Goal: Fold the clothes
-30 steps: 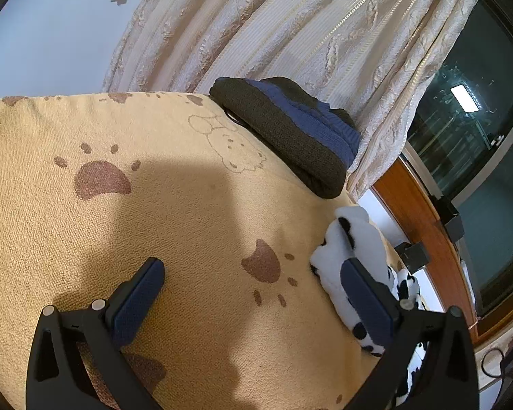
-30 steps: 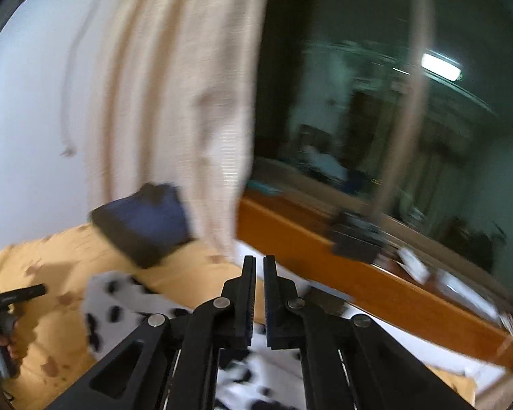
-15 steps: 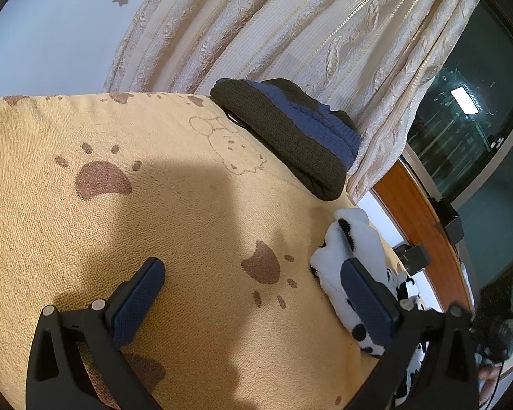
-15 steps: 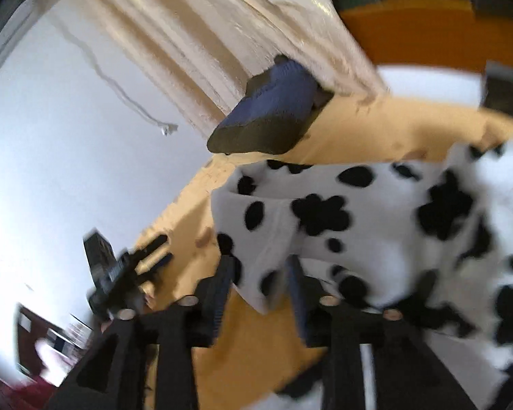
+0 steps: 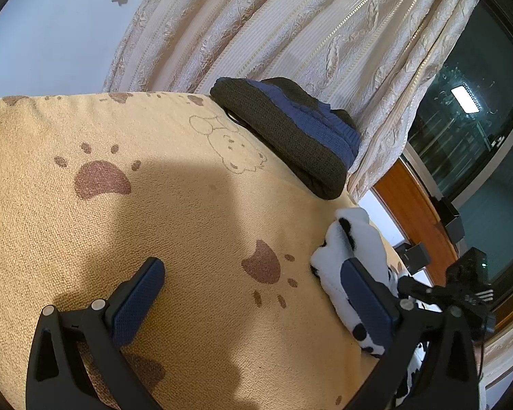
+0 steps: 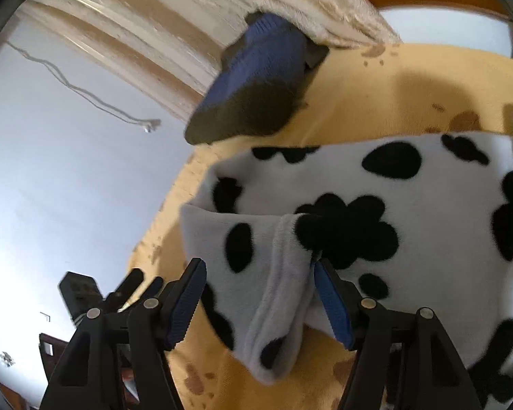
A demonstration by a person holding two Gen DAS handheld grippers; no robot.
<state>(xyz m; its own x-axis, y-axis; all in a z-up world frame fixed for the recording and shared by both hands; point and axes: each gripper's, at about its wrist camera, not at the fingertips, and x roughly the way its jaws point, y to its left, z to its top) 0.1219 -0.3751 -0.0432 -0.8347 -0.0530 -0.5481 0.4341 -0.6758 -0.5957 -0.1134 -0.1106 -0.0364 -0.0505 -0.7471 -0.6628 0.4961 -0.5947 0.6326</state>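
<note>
A white fleece garment with black spots (image 6: 376,212) lies on a tan blanket with brown paw prints (image 6: 410,95). My right gripper (image 6: 260,283) is open, its jaws on either side of a folded corner of the garment. In the left wrist view the garment (image 5: 355,256) lies at the blanket's right edge. My left gripper (image 5: 253,287) is open and empty above the blanket (image 5: 154,205), with its right finger (image 5: 366,300) in front of the garment. The right gripper (image 5: 461,287) shows at the far right.
A folded dark grey and blue knit sweater (image 5: 290,133) lies at the blanket's far edge against a cream curtain (image 5: 307,34); it also shows in the right wrist view (image 6: 256,78). A wooden sill (image 5: 417,218) and a dark window (image 5: 478,119) stand at the right.
My right gripper has swung down from facing the window to the spotted garment and opened around its corner. It has come into the left wrist view. My left gripper has not moved.
</note>
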